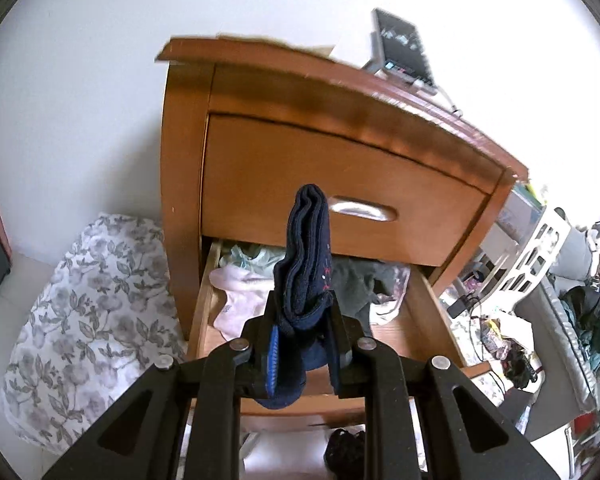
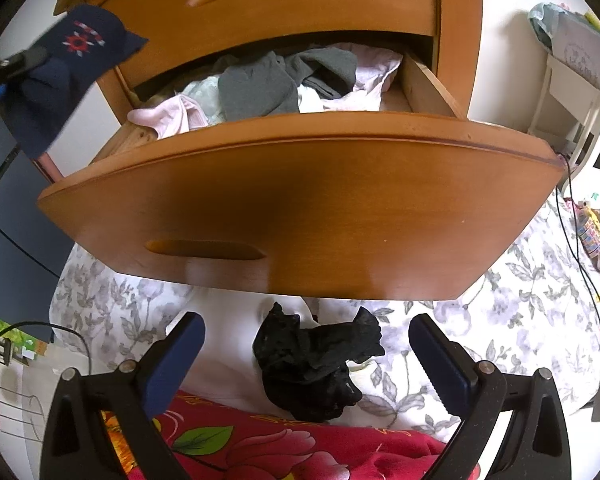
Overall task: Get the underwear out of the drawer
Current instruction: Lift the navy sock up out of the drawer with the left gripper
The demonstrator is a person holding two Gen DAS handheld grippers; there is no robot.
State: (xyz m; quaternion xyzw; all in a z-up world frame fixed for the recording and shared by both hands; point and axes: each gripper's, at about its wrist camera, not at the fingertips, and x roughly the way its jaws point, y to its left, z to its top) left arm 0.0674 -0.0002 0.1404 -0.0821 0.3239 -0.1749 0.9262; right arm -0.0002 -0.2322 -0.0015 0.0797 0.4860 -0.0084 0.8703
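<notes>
— Where is the navy underwear [image 1: 306, 264]?
— Folded, with a red-and-white emblem, standing upright above the open drawer [image 2: 300, 208].
— And the black one [image 2: 316, 364]?
— Crumpled on the floral bedding just below that drawer's front; grey and pink garments fill the drawer.

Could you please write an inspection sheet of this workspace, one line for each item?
Surface: floral bedding below the open drawer.
Job's things: folded navy underwear lifted above the drawer; grey and pink garments remain inside.
Clutter: black lace garment on the bedding; red flowered cloth beside it.
Tongs: left tongs shut on the navy underwear; right tongs open, on either side of the black garment.
Cables: black cable at the right of the drawer.
Surroundings: white basket, device on the nightstand.
</notes>
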